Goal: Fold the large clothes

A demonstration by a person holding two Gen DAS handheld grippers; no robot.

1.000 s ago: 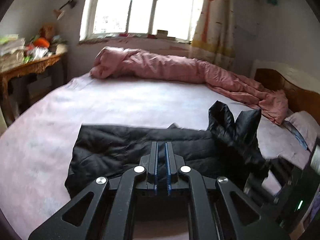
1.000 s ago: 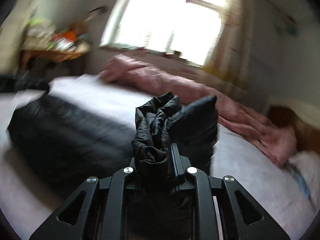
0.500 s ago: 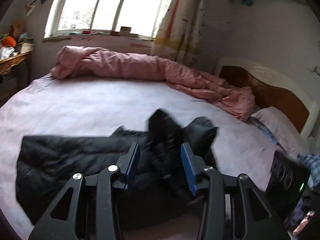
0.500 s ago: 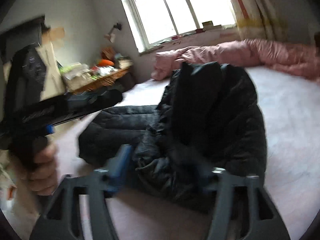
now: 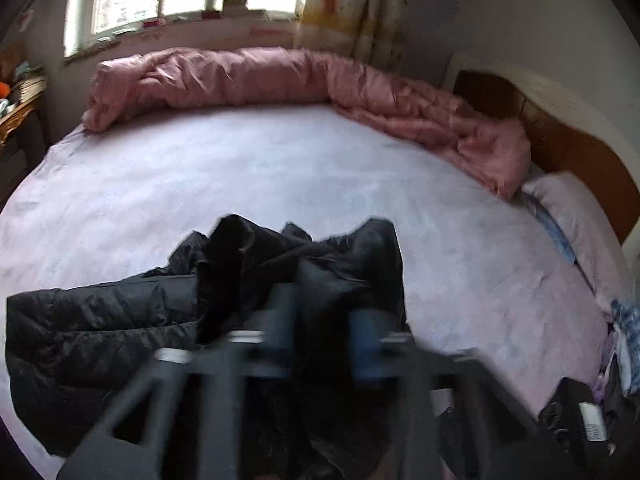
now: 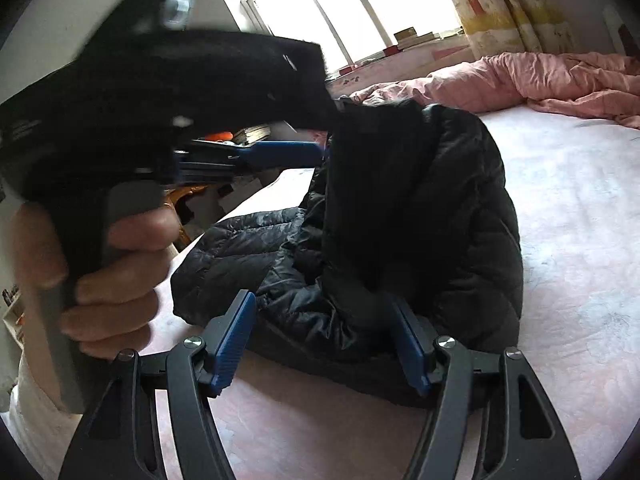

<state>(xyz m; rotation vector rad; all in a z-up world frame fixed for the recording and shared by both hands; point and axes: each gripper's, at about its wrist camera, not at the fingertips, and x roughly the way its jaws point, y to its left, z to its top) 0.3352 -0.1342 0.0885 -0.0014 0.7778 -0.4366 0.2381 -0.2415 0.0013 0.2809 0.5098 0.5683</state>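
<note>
Black jacket [image 6: 420, 240]: bunched at frame centre on pink bed sheet [image 6: 580, 208], part raised | Right gripper [image 6: 324, 340]: jaws spread wide, fabric between, not clamped | Left gripper [image 5: 320, 320]: lower centre, blurred; jaws parted around a fold, grip cannot be told | Pink quilt [image 5: 280, 76]: upper frame.

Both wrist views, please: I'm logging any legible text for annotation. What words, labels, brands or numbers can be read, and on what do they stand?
None can be read.
Left gripper body: faint pale marks at its left edge in the right wrist view, too blurred to read.
White tag on the dark clutter at the bed's edge: too small to read.
Books on the windowsill: no legible titles.
Black jacket: no visible label or brand.
</note>
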